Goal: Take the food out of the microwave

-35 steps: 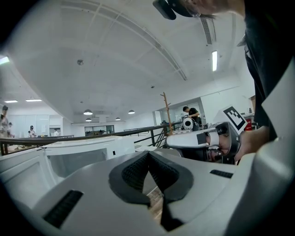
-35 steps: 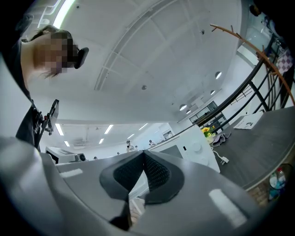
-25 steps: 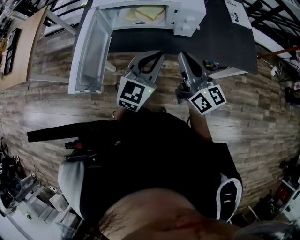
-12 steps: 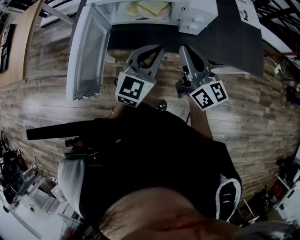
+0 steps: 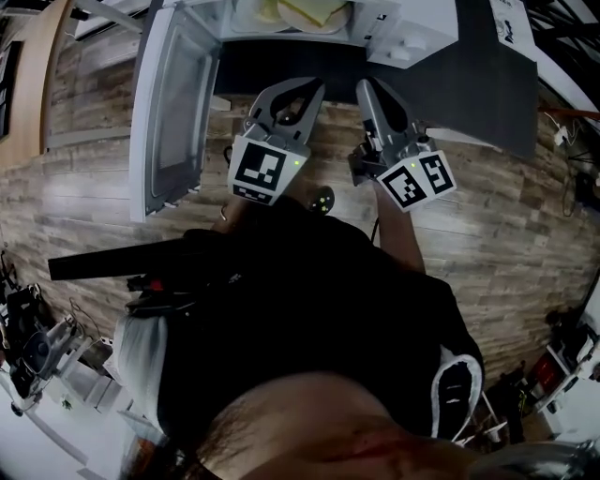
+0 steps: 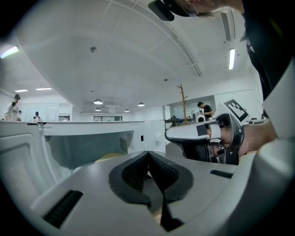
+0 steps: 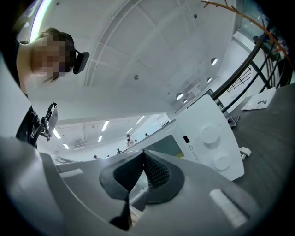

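Jaws of the left gripper (image 6: pixel 148 156) and right gripper (image 7: pixel 142 156) are pressed together, empty. Ahead, pale yellow flat food (image 5: pixel 305 11) lies inside the open white microwave (image 5: pixel 412 28) on the dark counter (image 5: pixel 469 84). It looks soft and light, seemingly on a plate; better gripped by that stiff rim, both sides.

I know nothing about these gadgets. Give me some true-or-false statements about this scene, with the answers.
1. The microwave door stands open. True.
2. The left gripper holds the food. False: its jaws are shut on nothing; the food lies inside the microwave.
3. The right gripper has its jaws wide apart. False: they are shut together.
4. The microwave has two round knobs. True.
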`<action>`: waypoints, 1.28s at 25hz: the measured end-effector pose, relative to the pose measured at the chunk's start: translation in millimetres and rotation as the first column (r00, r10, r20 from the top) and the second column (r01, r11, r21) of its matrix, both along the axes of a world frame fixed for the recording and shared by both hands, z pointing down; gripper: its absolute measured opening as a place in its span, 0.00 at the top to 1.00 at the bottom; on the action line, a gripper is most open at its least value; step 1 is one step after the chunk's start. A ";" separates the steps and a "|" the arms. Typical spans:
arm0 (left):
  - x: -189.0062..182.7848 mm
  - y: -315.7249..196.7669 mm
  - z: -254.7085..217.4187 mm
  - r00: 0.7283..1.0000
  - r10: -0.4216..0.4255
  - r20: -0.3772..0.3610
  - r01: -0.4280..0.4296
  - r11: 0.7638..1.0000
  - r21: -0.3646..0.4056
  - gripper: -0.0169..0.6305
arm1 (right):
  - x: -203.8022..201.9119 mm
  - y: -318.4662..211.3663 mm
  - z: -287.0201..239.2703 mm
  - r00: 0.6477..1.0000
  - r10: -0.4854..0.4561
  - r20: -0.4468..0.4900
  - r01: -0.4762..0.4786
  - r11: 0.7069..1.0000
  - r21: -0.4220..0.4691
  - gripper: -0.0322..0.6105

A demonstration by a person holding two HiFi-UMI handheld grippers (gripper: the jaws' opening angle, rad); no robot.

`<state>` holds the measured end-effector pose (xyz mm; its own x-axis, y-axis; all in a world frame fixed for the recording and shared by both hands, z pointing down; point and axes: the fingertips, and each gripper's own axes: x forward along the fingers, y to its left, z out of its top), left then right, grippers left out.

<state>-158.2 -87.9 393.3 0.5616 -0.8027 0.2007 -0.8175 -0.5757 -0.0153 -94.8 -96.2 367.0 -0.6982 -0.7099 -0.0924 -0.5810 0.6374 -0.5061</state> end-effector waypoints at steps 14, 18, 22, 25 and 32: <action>-19.7 -32.9 21.8 1.000 -0.020 -0.010 0.020 0.999 -0.046 0.96 | -18.8 -41.4 25.9 0.998 0.035 0.056 -0.030 0.996 -0.084 0.95; -23.1 -37.0 28.9 1.000 -0.023 -0.009 0.022 0.998 -0.058 0.96 | -23.1 -55.0 43.2 0.997 0.051 0.066 -0.042 0.990 -0.132 0.95; -26.9 -39.3 33.9 0.999 -0.032 -0.009 0.032 0.997 -0.066 0.96 | -28.8 -64.6 60.9 0.997 0.067 0.038 -0.059 0.984 -0.170 0.94; -28.4 -42.3 36.5 0.999 -0.032 0.000 0.032 0.997 -0.069 0.96 | -32.6 -72.4 69.8 0.996 0.087 0.027 -0.080 0.977 -0.198 0.92; -31.9 -42.7 40.3 0.999 -0.036 0.006 0.036 0.997 -0.073 0.96 | -37.6 -86.1 90.4 0.990 0.121 0.067 -0.098 0.957 -0.274 0.85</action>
